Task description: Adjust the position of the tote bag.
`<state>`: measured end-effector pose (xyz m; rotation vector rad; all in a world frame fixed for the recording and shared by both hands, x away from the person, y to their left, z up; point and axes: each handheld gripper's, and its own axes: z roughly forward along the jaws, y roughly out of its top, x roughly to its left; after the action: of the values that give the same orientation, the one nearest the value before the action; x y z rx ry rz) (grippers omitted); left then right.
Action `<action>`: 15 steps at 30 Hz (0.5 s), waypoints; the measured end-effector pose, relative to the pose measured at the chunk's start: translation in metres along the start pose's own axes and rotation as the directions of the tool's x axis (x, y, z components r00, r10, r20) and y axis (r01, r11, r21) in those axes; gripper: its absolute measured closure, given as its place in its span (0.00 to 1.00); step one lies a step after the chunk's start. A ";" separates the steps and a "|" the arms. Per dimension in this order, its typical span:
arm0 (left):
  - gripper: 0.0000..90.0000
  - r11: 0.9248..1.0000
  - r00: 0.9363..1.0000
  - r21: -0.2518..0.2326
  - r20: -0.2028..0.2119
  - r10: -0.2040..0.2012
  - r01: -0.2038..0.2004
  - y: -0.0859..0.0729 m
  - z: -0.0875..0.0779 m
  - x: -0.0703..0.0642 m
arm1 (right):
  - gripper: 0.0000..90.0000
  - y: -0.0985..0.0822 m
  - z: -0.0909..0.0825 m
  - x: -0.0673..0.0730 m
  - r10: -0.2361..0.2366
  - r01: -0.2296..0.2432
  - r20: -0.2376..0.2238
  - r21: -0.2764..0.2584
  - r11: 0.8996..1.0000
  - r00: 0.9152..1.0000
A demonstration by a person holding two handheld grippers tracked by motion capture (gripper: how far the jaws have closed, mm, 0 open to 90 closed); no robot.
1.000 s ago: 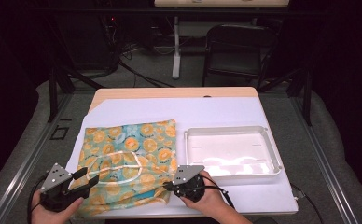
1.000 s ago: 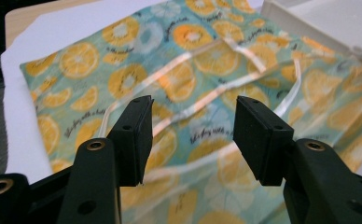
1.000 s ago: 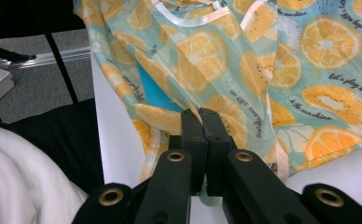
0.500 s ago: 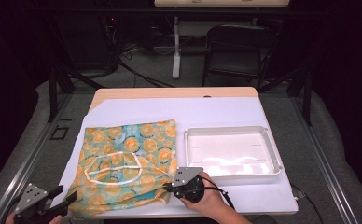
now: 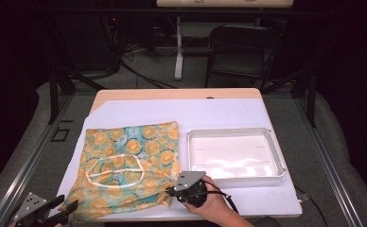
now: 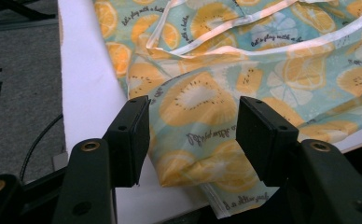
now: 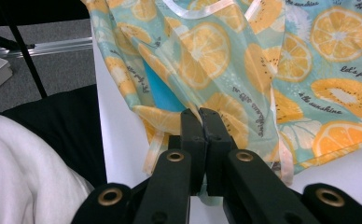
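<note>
White table [image 5: 229,113] | fruit-print apron [image 5: 129,165] just left of tray [image 5: 236,153] | right gripper [image 5: 174,191] clamped on apron's near edge | left gripper [image 5: 68,210] jaws just opened, apart, at apron's near-left corner

A wooden table [image 5: 125,94] is carrying a white sheet [image 5: 219,113]; a fruit-patterned cloth [image 5: 129,156] and a white tray [image 5: 276,156] are lying side by side on it.

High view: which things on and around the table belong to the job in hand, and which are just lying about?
In the job:
- fruit-print cloth
- right gripper, jaws shut on the cloth's near edge
- left gripper, jaws open at the cloth's near left corner

Lying about:
- white tray, empty, beside the cloth
- black chair beyond the table
- cables on the floor
</note>
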<state>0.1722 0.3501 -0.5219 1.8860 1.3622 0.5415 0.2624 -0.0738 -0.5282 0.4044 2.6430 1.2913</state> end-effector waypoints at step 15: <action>0.56 0.999 0.999 0.035 0.038 -0.022 0.021 -0.007 0.012 0.001 | 0.99 -0.003 0.003 0.002 -0.045 0.045 0.003 0.032 0.999 0.999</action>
<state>0.1761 0.3482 -0.5353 1.8980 1.3738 0.4718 0.2610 -0.0727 -0.5320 0.3498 2.6561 1.2358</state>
